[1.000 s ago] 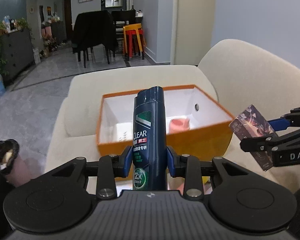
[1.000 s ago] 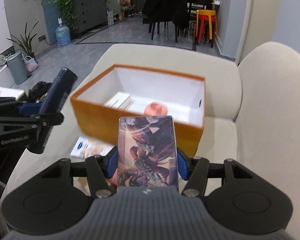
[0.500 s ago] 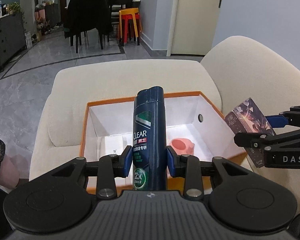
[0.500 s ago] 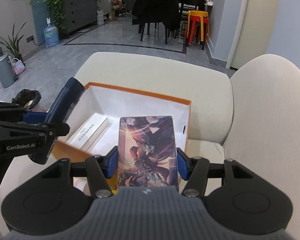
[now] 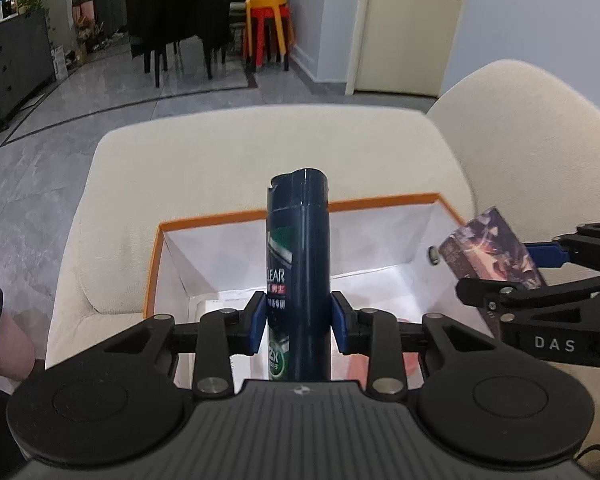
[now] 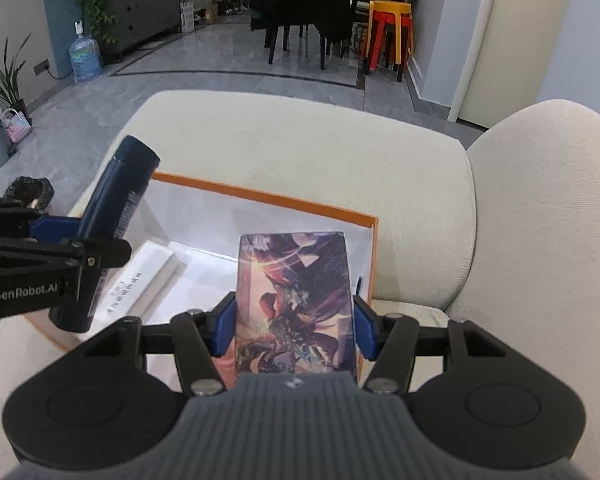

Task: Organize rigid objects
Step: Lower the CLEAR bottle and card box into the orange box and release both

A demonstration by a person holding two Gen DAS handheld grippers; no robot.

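My left gripper (image 5: 298, 328) is shut on a dark blue CLEAR shampoo bottle (image 5: 298, 256), held upright over the orange box (image 5: 204, 220) with a white inside. My right gripper (image 6: 295, 330) is shut on a card box with dark fantasy art (image 6: 296, 300), also over the orange box (image 6: 284, 200). Each gripper shows in the other's view: the right with the card box (image 5: 492, 248), the left with the bottle (image 6: 116, 216). A long white box (image 6: 140, 280) lies inside the orange box. A pink object (image 5: 380, 364) shows low inside, mostly hidden.
The orange box sits on a cream sofa seat, with the sofa arm (image 5: 260, 148) beyond it and the backrest (image 6: 548, 220) to the right. Past the sofa is grey floor with dark chairs (image 5: 176, 16) and stacked stools (image 6: 388, 32).
Both grippers have moved forward and over the orange box with their objects. The box's front wall has dropped out of sight below the grippers.
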